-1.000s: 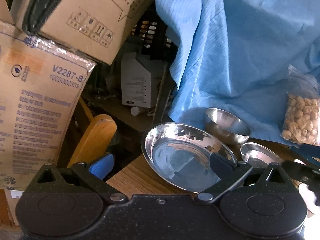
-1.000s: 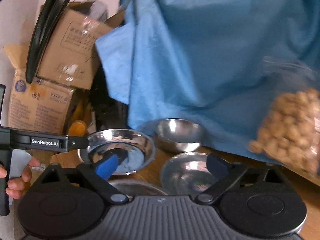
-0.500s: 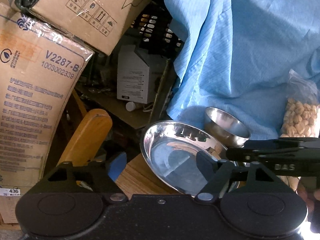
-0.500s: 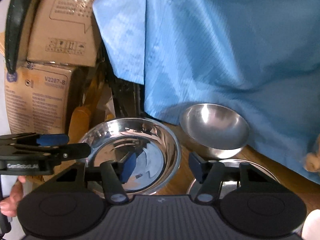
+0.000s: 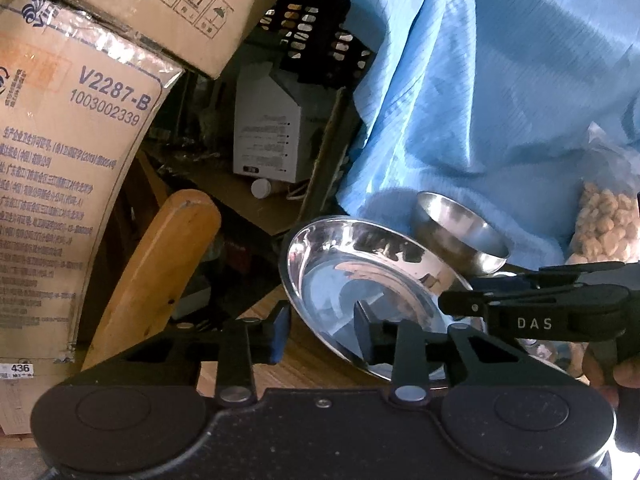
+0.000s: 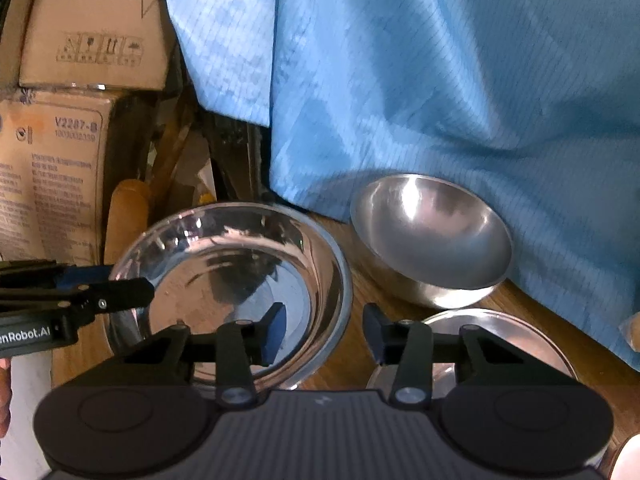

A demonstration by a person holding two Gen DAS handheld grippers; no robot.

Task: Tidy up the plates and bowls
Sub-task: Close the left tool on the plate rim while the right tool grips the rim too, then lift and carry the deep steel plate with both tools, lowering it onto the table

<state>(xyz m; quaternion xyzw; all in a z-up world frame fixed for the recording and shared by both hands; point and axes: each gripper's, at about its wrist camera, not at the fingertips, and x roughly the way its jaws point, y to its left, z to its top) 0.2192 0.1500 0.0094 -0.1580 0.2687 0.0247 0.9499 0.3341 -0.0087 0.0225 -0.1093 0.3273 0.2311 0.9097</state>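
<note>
A large shiny steel plate lies at the left end of the wooden table. My left gripper straddles its near left rim; the jaws are closing, with gaps still showing beside the rim. My right gripper straddles the plate's right rim, one finger inside the plate and one outside, also closing without pressing. Each gripper shows in the other's view: the right gripper and the left gripper. A deep steel bowl stands behind. A smaller steel plate lies beside it.
Blue cloth hangs behind the bowl down to the table. Cardboard boxes stack up at the left, past the table edge. A wooden chair back stands there too. A clear bag of pale nuggets sits at the right.
The jaws of both grippers have narrowed a lot. The right gripper swung left, from over the smaller plate to the big plate's right rim, and came into the left wrist view.
</note>
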